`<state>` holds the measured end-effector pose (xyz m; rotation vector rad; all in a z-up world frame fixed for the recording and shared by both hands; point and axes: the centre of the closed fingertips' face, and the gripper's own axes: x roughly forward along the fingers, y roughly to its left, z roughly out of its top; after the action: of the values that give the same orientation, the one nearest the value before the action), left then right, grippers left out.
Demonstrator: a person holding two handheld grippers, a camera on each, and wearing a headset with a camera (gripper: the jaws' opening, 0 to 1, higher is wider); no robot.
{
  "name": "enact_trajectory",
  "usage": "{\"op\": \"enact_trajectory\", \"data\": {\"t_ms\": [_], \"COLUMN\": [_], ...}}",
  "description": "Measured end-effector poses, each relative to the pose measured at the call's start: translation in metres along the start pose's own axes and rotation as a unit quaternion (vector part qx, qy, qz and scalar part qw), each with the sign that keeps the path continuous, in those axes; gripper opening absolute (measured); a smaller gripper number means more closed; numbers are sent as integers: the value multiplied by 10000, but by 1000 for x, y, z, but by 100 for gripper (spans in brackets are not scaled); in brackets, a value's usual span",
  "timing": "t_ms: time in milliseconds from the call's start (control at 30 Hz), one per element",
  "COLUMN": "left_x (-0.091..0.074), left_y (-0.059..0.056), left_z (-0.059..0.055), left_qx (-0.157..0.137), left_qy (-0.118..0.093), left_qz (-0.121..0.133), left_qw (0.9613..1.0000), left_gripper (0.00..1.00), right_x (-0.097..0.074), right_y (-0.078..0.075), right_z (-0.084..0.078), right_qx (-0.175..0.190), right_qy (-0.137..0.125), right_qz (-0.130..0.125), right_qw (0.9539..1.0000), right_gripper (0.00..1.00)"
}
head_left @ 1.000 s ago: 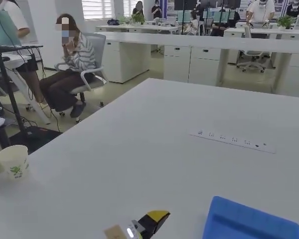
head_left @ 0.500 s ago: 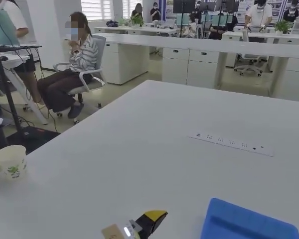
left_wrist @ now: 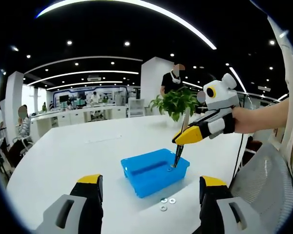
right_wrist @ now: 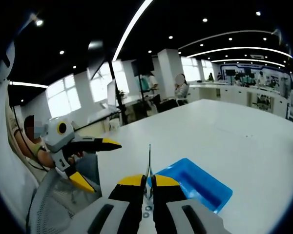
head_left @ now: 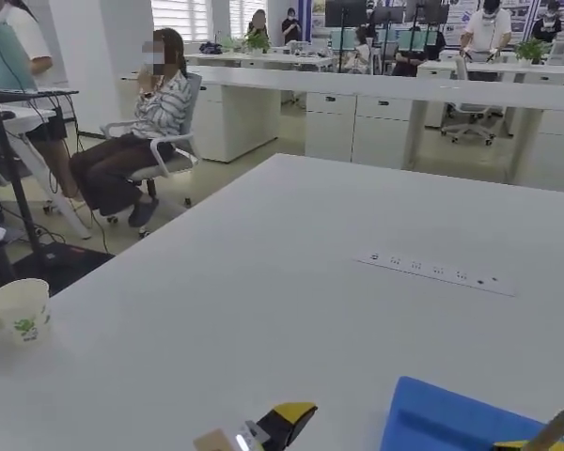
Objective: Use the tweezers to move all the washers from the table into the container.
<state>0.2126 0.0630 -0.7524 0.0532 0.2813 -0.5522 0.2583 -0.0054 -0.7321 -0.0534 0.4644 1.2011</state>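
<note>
The right gripper [right_wrist: 149, 181] pinches the tweezers [left_wrist: 180, 146] tight, with their tips down in the blue container [left_wrist: 141, 184]. The left gripper [left_wrist: 151, 180] has its jaws wide apart. Three washers [left_wrist: 164, 200] lie on the table [left_wrist: 78, 156] just beside the container.

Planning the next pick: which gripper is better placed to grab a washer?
Right. The right gripper holds the tweezers, tips at the container, close to the washers. The left gripper is open, holding nothing.
</note>
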Motion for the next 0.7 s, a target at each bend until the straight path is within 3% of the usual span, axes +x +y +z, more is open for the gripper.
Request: {"op": "enact_trajectory", "data": {"t_ms": [267,700], "left_x": [1,1], "left_y": [-1,0], "left_z": [-1,-3], "left_qx": [21,19], "left_qy": [40,97], "left_qz": [-21,-21], "left_qw": [10000,9999], "left_gripper": [82,82], "right_x": [5,21], "right_y": [-26,-54], "right_z": [8,-2], "right_qx": [150,470], "right_qy": [-124,95], "right_qz": [-156,-261], "right_qw": [9997,9985], "right_gripper": [3,3]}}
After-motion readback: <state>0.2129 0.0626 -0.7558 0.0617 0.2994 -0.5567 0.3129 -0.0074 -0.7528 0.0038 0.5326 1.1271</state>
